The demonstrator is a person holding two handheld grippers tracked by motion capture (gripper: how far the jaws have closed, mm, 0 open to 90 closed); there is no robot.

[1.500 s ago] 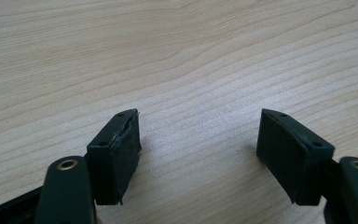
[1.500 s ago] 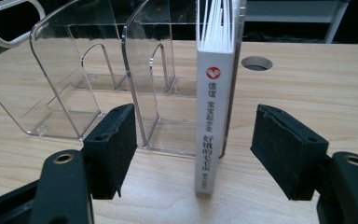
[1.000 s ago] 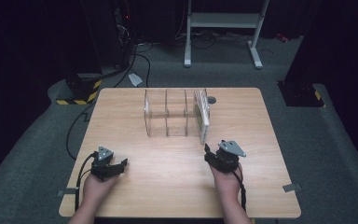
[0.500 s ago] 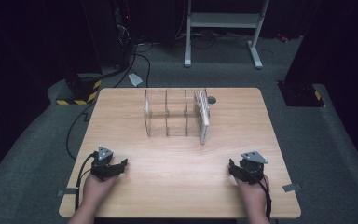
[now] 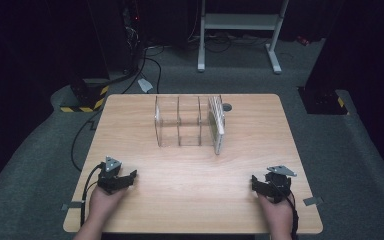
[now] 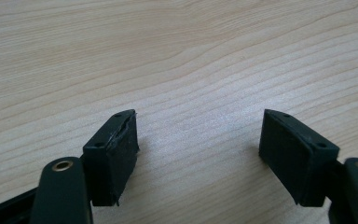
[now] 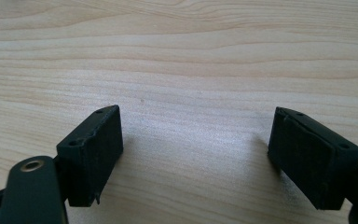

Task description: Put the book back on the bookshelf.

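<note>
**Both grippers low at the near corners, rack well beyond them**

The left gripper [image 5: 125, 178] sits at the near left of the wooden surface [image 5: 190, 165], held in the person's left hand [image 5: 105, 200]. In the left gripper view its fingers [image 6: 116, 151] stand wide apart with only bare wood grain between them; nothing is gripped.

The right gripper [image 5: 261, 186] sits at the near right of the surface, held in the right hand [image 5: 275, 210]. Its jaws have just been opening, and in the right gripper view the fingers [image 7: 95, 149] are spread wide over bare wood, with nothing between them.

The clear rack [image 5: 180, 122] stands at the far middle of the surface, well apart from both grippers and roughly between them from left to right. Its thin upright dividers form several slots. A flat pale plate [image 5: 217, 122] stands on edge in the rightmost slot, at the rack's right end; the other slots look see-through.

A black cable [image 5: 82, 145] trails off the left edge of the surface towards the floor. Beyond the far edge, a white metal frame [image 5: 240, 30] stands on the grey floor.
</note>
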